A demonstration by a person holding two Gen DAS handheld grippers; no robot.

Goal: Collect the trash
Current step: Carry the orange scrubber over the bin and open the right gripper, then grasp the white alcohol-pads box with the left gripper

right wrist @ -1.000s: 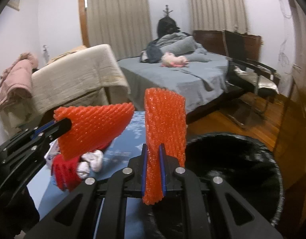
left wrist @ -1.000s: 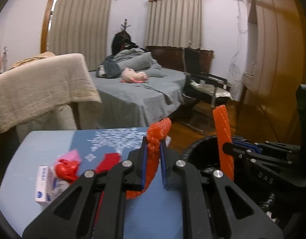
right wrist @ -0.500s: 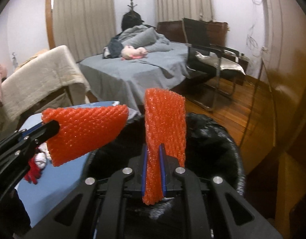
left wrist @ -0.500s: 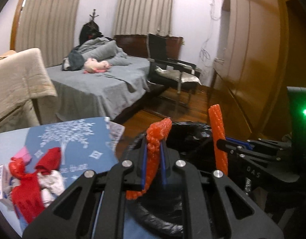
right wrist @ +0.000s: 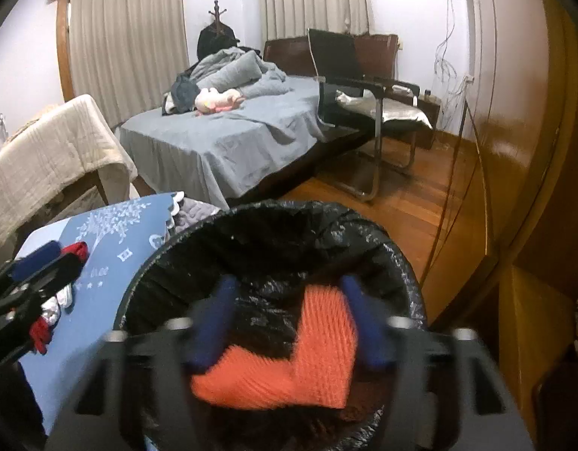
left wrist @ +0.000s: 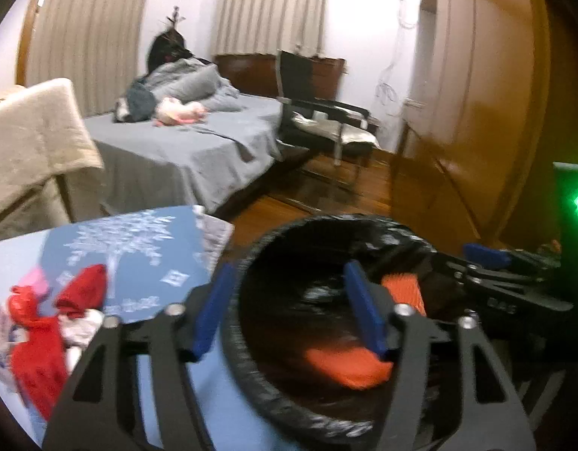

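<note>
A round bin lined with a black bag [left wrist: 251,383] [right wrist: 364,221] stands beside the blue table. Two orange foam-net pieces [left wrist: 349,368] [right wrist: 319,342] lie loose inside it. My left gripper [left wrist: 289,308] hangs over the bin's left rim, its jaws opening wide with nothing pressed between the blue pads. My right gripper [right wrist: 289,319] hovers above the bin, its jaws also opening, and the orange foam sits below them, free of the pads. The right gripper [left wrist: 488,259] shows at the right in the left wrist view. The left gripper [right wrist: 37,267] shows at the left edge in the right wrist view.
On the blue table [left wrist: 146,263] [right wrist: 100,300] lie red crumpled wrappers [left wrist: 37,345], a pink scrap and a white box at the left edge. Beyond are a grey bed [right wrist: 232,139], a black chair [right wrist: 364,86], a towel-draped chair and a wooden wardrobe [right wrist: 514,150].
Both grippers went from shut on orange foam pieces to wide open, and the pieces fell into the bin. Both hands swung from over the table to over the bin.
</note>
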